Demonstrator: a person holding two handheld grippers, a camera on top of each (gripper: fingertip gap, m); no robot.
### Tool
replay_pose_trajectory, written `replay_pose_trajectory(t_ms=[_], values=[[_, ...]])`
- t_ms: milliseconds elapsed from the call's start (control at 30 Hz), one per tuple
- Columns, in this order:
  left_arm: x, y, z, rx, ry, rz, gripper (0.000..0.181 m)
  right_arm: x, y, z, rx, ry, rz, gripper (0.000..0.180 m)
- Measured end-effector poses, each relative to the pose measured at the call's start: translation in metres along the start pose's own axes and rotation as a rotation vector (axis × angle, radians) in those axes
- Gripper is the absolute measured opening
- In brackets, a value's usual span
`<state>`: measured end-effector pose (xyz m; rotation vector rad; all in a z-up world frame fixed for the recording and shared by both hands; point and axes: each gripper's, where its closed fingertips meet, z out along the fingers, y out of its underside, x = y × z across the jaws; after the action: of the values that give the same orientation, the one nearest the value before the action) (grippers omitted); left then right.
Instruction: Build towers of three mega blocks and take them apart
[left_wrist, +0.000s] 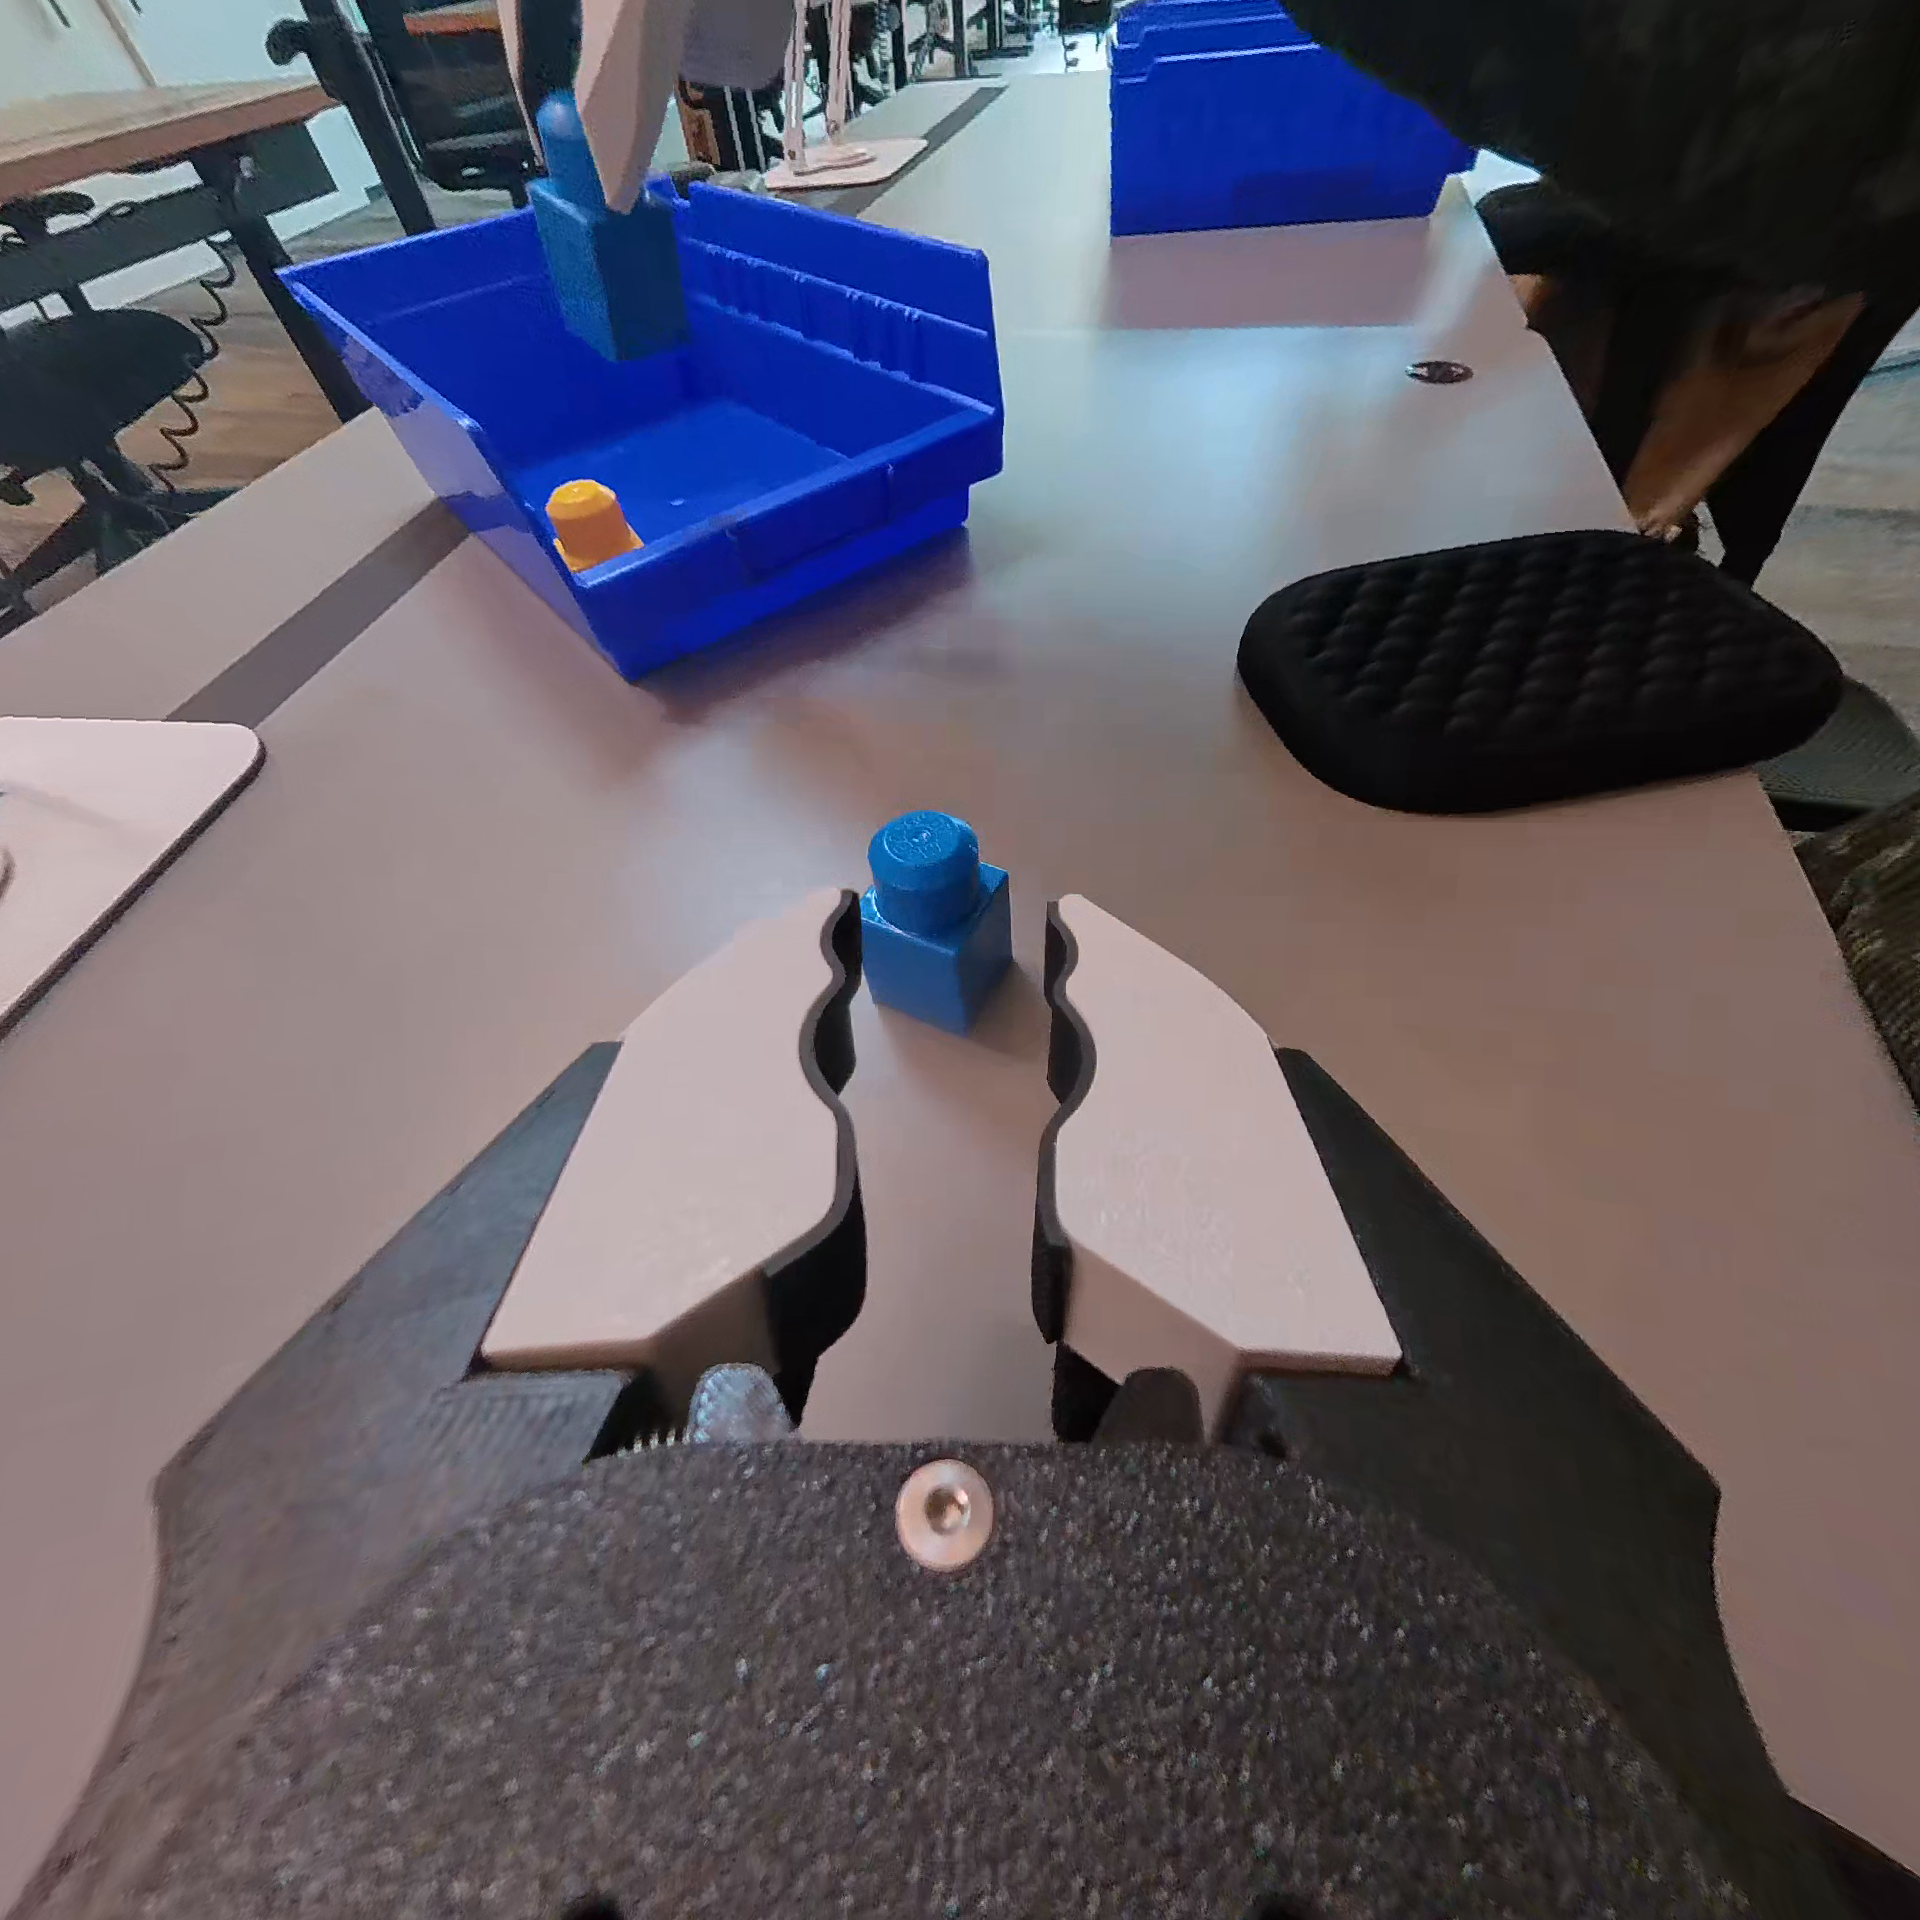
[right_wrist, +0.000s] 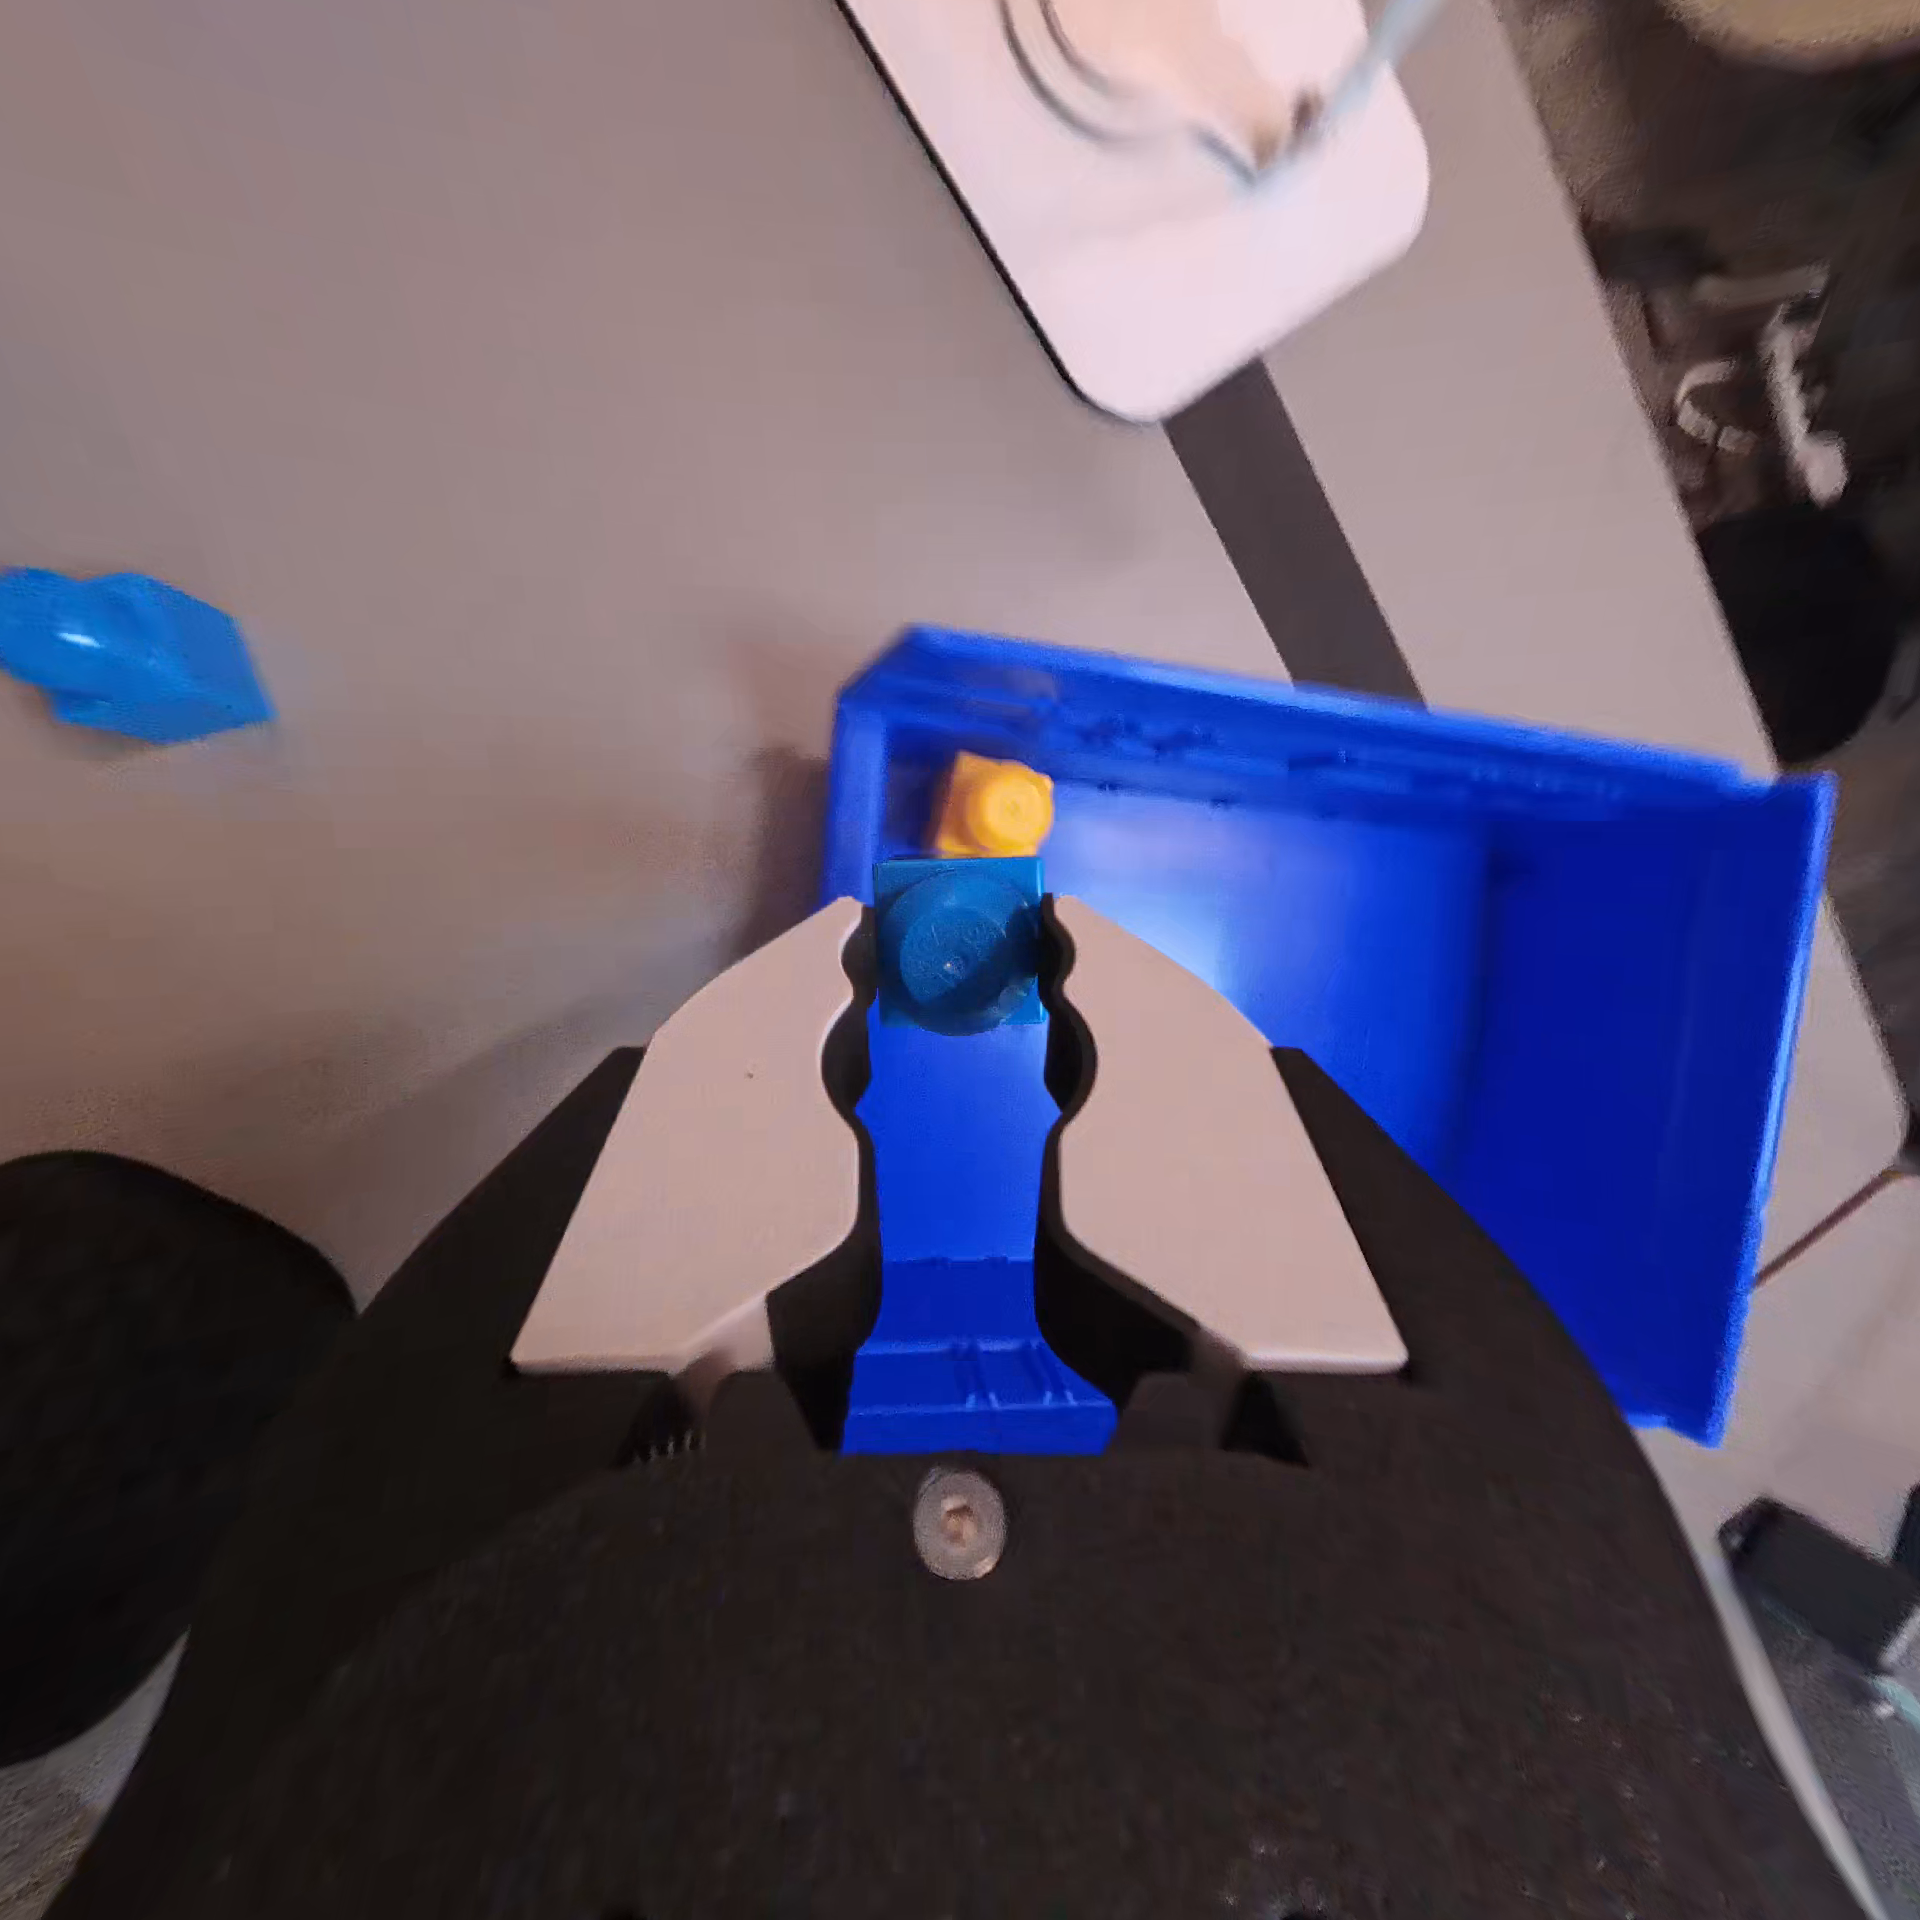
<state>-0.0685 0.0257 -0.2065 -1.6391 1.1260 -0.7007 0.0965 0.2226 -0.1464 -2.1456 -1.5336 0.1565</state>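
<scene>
The left hand-held gripper (left_wrist: 951, 935) sits low over the bench (left_wrist: 520, 935) with its jaws apart, straddling a single blue block (left_wrist: 938, 935) that stands upright on the bench top. The block touches or nearly touches the left finger, with a clear gap on the other side, so nothing is clamped; the pose reads as either lining up a grasp or steadying a base for the next piece. This block is a small cube with one round stud on top, a glossy mid-blue, standing square and alone.

Farther off, the right hand-held gripper (right_wrist: 956, 914) is closed on a second blue block (right_wrist: 956, 940) and holds it in the air above the blue bin (right_wrist: 1558, 1039). From the left wrist view that block hangs stud up over the bin's interior, clear of its floor. I judge it is either being lifted out towards the bench or lowered in for disassembly; the blur does not settle which.

In the bin's near corner an orange block (left_wrist: 590, 520) of the same one-stud shape rests against the wall.
</scene>
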Motion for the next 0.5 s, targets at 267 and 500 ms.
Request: replay_pose_trajectory(t_ms=[267, 500], values=[[-0.002, 0.004, 0.001, -0.005, -0.001, -0.014, 0.032, 0.006, 0.048, 0.073, -0.159, -0.074, 0.122, 0.03], [-0.004, 0.006, 0.001, -0.014, -0.007, -0.006, 0.031, 0.002, 0.046, 0.084, -0.112, -0.069, 0.115, 0.049]])
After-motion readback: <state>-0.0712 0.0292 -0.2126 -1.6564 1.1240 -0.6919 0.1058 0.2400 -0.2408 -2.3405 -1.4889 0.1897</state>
